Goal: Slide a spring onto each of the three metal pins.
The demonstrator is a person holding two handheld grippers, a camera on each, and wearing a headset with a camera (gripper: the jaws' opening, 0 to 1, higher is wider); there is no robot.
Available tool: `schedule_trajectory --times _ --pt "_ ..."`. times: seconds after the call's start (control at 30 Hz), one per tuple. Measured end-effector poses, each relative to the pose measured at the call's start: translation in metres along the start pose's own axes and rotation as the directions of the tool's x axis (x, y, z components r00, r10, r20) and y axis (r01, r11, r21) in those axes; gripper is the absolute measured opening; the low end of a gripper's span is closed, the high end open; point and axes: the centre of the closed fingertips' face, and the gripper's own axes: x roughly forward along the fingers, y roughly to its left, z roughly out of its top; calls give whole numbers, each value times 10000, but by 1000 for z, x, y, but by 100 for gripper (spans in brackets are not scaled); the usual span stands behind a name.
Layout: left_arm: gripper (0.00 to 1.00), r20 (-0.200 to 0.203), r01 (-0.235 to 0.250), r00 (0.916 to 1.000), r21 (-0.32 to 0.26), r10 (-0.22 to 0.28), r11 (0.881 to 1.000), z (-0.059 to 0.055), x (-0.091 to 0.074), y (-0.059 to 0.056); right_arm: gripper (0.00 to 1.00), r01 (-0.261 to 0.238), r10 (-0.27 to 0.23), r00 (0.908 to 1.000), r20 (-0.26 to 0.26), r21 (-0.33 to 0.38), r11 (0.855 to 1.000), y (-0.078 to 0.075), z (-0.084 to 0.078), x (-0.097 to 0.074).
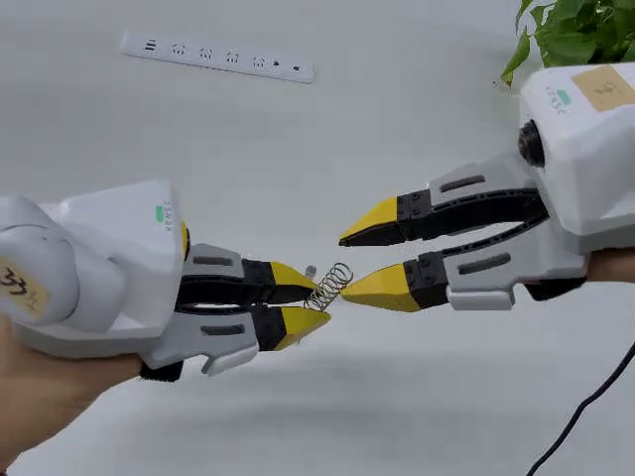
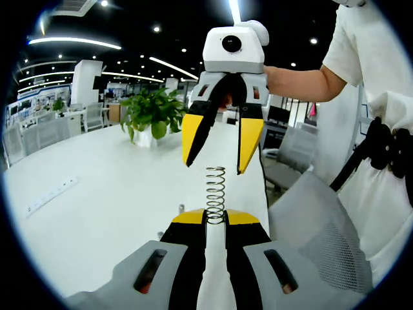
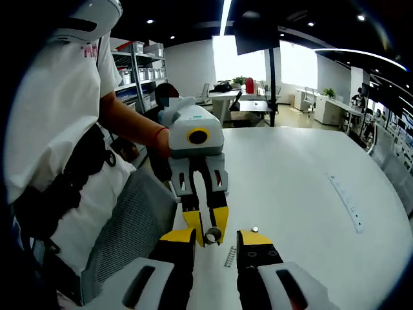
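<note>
A small steel coil spring (image 1: 328, 286) is pinched at one end in my left gripper (image 1: 316, 300), which is shut on it. In the left gripper view the spring (image 2: 215, 194) stands straight out from the yellow tips of the left gripper (image 2: 216, 218). My right gripper (image 1: 344, 263) faces it from the right, open, its two tips either side of the spring's free end. In the right gripper view, the right gripper (image 3: 218, 237) is open toward the left gripper (image 3: 211, 240). A second small spring (image 3: 229, 256) seems to lie on the table below. A tiny metal piece (image 1: 311, 270) lies beside the held spring.
The white table (image 1: 298, 159) carries a power strip (image 1: 218, 57) at the back and a potted plant (image 1: 571, 35) at the far right corner. A black cable (image 1: 585, 407) trails at the lower right. A mesh chair (image 2: 316, 239) and the person's torso stand beside the table.
</note>
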Motion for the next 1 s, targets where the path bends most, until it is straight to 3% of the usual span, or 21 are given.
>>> schedule_trajectory --times 0.17,0.27,0.37,0.43,0.57,1.0 --pt "7 16 -38 10000 29 38 10000 1 1 0 20 -942 821 9898 -1166 -1024 9903 3 2 7" --pt "7 58 -61 10000 36 60 10000 3 1 1 19 -1622 1340 9728 -1888 -1426 9764 9 1 14" --pt "7 92 -68 9999 31 68 10000 3 2 1 18 -1958 1448 9572 -2506 -1923 9616 8 -4 16" --pt "7 111 -78 9999 34 78 10000 4 2 1 17 -2063 1550 9540 -2565 -1866 9605 5 -6 19" --pt "7 152 -96 9998 -4 96 10000 3 2 2 14 -2407 1756 9391 -2954 -2005 9497 5 -13 18" --pt "7 277 -45 9996 -62 46 10000 4 3 1 9 -2677 1837 9224 -3397 -2197 9381 5 -21 22"
